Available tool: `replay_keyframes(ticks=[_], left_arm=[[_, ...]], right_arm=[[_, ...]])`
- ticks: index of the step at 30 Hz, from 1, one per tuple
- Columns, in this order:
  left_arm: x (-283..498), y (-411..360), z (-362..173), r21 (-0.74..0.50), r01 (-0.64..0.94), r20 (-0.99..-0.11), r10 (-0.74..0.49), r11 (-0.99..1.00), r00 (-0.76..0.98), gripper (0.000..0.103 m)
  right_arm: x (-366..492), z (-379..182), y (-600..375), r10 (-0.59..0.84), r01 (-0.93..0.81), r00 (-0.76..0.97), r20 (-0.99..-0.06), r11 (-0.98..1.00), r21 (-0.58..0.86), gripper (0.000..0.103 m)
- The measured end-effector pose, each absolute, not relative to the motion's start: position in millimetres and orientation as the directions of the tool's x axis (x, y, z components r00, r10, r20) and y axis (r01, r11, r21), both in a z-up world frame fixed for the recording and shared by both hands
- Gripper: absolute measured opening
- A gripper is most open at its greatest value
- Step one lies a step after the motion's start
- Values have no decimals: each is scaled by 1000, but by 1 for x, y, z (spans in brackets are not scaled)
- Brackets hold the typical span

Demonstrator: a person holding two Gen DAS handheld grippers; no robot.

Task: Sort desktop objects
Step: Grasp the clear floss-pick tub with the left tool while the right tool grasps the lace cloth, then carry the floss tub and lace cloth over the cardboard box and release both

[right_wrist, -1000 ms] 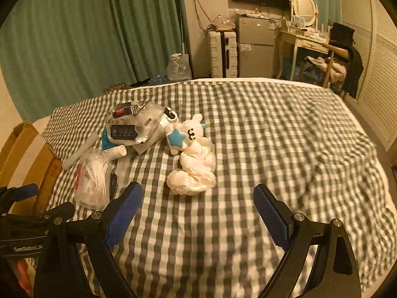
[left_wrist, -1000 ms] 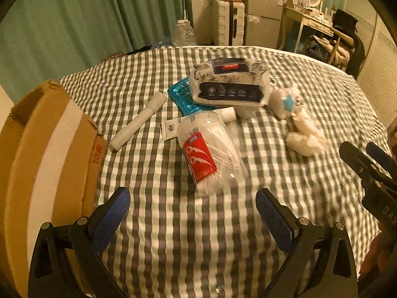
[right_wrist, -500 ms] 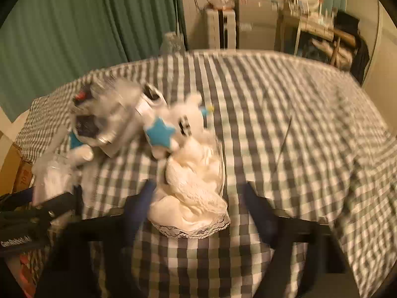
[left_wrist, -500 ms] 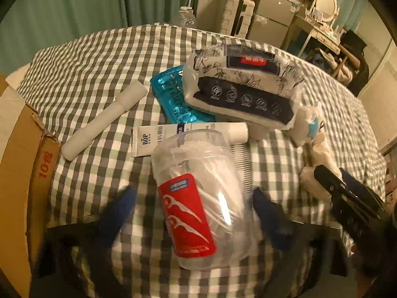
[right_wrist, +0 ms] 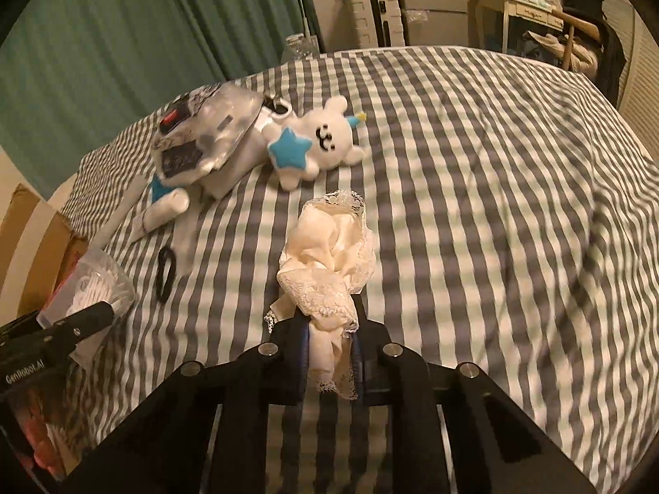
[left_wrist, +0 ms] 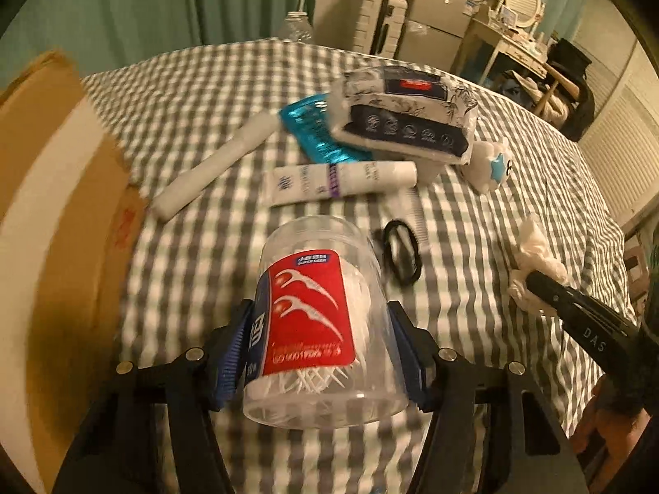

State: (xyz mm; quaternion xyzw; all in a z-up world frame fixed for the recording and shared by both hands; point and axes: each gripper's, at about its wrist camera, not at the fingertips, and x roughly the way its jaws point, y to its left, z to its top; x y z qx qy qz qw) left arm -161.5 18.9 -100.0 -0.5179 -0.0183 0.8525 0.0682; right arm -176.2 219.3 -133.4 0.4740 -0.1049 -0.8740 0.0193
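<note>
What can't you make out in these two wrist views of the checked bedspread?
- Left wrist view: the brown cardboard box is cut off by the left edge; its inside is unseen.
- Left wrist view: print on the white squeeze tube is blurred.
- Right wrist view: the cream lace cloth hides the right gripper fingers' pads.
- Right wrist view: the teal flat packet lies mostly under the clear tissue pack.

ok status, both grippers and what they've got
Left gripper jaws closing on floss jar. Right gripper jaws closing on lace cloth. Hair tie lies beside jar, nothing blocking.
</note>
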Motion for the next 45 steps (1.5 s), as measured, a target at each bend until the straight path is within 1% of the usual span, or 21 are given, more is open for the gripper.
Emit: replay_keyframes(ticks=[4, 8, 11, 15, 18, 24, 31, 34, 40, 45], left_arm=[[-140, 6, -86, -131, -90, -878, 158, -987, -452, 64], [-124, -3, -78, -85, -113, -878, 128, -990, -461, 64], [-112, -16, -72, -79, -94, -878, 114, -992, -464, 64], [-101, -26, -55, -72, -84, -870, 104, -994, -482, 64], [-93, -34, -30, -77, -96, -852, 116, -992, -511, 64], [-80, -58, 36, -63, -116, -791, 121, -991, -599, 64], [-62, -103, 96, -15, -104, -733, 82, -994, -675, 64], [-58, -127, 115, 4, -101, -716, 67, -995, -695, 64], [-54, -182, 130, 9, -32, -705, 16, -999, -710, 64], [-47, -222, 124, 13, 14, -707, -19, -1000, -707, 64]], right_arm=[[-155, -119, 217, -137, -50, -548, -825, -979, 196, 16], [-137, -103, 210, -128, -26, -547, -827, -985, 169, 16], [-123, -98, 203, -123, -6, -546, -829, -988, 151, 16], [-116, -73, 185, -96, 42, -553, -828, -995, 87, 16], [-110, -43, 173, -89, 79, -588, -804, -995, 53, 16], [-97, 21, 138, -108, 156, -653, -750, -988, 6, 16], [-79, 81, 76, -167, 263, -698, -696, -964, -33, 16], [-78, 100, 48, -210, 305, -705, -678, -952, -22, 16], [-80, 136, -21, -347, 409, -686, -639, -911, 56, 16], [-89, 139, -78, -409, 482, -652, -639, -873, 67, 16]])
